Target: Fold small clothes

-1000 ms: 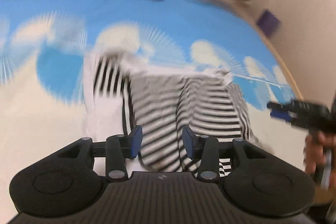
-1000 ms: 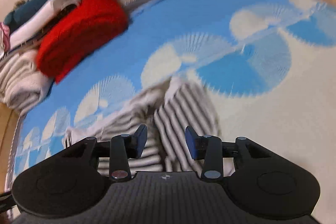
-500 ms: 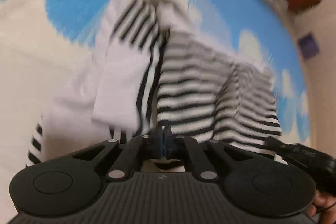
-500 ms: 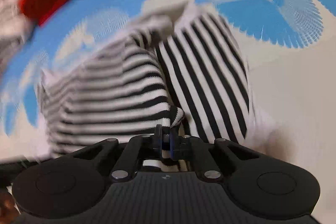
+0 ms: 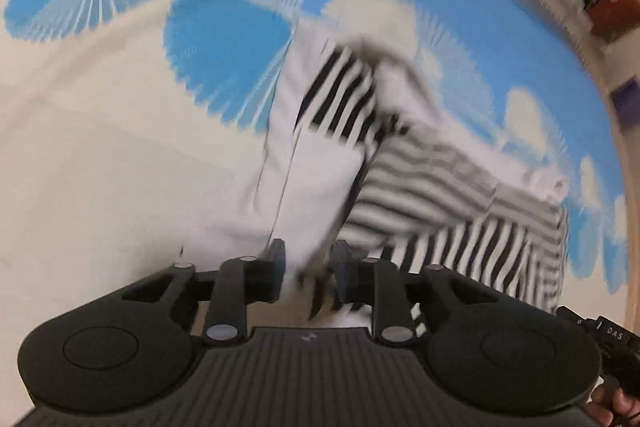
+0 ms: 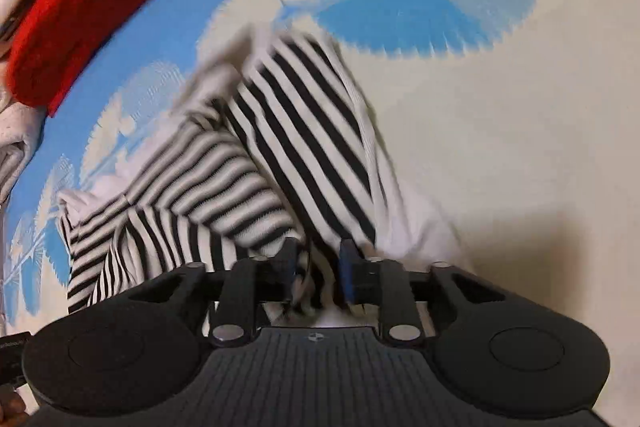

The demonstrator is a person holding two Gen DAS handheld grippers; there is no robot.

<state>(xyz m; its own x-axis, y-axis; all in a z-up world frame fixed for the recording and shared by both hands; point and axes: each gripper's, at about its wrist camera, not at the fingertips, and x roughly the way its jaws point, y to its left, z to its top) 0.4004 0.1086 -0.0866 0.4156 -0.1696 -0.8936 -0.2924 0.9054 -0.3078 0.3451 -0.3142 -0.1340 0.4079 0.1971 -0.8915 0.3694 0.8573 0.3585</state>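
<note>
Here, the left claw (image 5: 308, 269) and right claw (image 6: 318, 267) both point down at a small black-and-white striped cotton garment (image 6: 288, 155), jaws parting, cloth loose between them, letting its near edge settle onto the blue-and-cream patterned mat (image 6: 500, 131).

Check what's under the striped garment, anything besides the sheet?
The striped garment lies bunched on the blue and cream patterned sheet, which shows all around it. Its own folded layers overlap; whatever lies beneath them is covered and cannot be seen.
</note>
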